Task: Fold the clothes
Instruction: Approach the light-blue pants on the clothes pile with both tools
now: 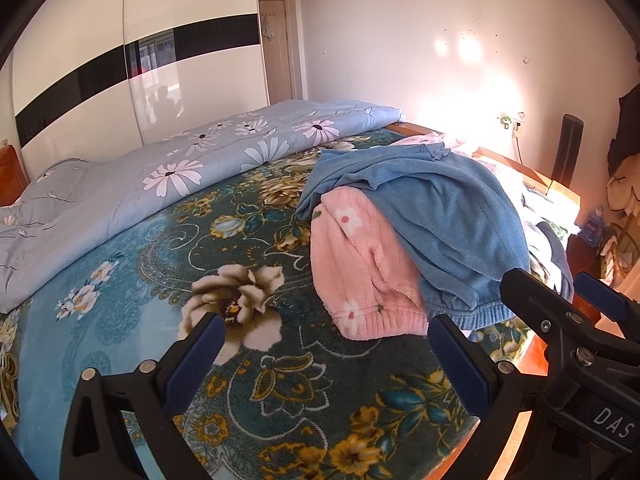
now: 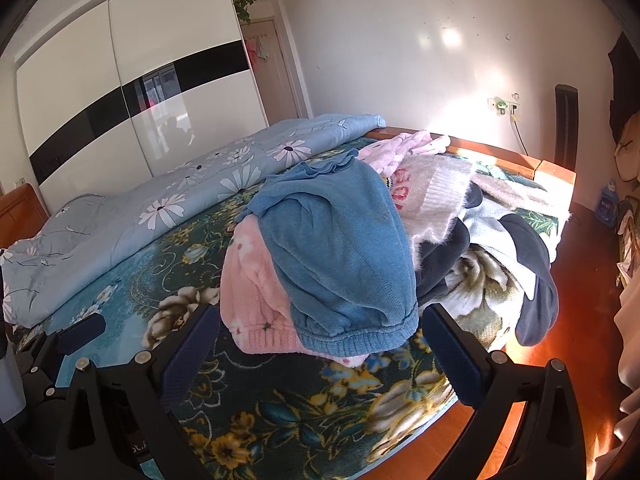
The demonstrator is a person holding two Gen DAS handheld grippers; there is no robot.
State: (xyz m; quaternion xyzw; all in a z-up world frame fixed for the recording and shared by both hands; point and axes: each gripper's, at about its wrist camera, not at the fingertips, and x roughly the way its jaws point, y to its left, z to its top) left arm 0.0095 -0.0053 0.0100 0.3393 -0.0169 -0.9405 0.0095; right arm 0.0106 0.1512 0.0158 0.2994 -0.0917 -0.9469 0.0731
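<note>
Ahead of the left gripper point(image 1: 324, 344), a blue knitted garment point(image 1: 432, 216) is seen lying over a pink fleece garment with flowers point(image 1: 356, 264) on the floral teal bed blanket point(image 1: 168, 264). Both the left and the right gripper point(image 2: 320, 340) are held wide apart, with nothing clamped.

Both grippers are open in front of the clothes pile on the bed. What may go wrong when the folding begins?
1. The blue garment lies on top of the pink fleece; a deep pinch at the cuffs may lift both together.
2. The pile sits near the bed edge, so a pull may drag the dark garment, which already hangs over, to the floor.
3. The left gripper and right gripper are close and may collide.
</note>
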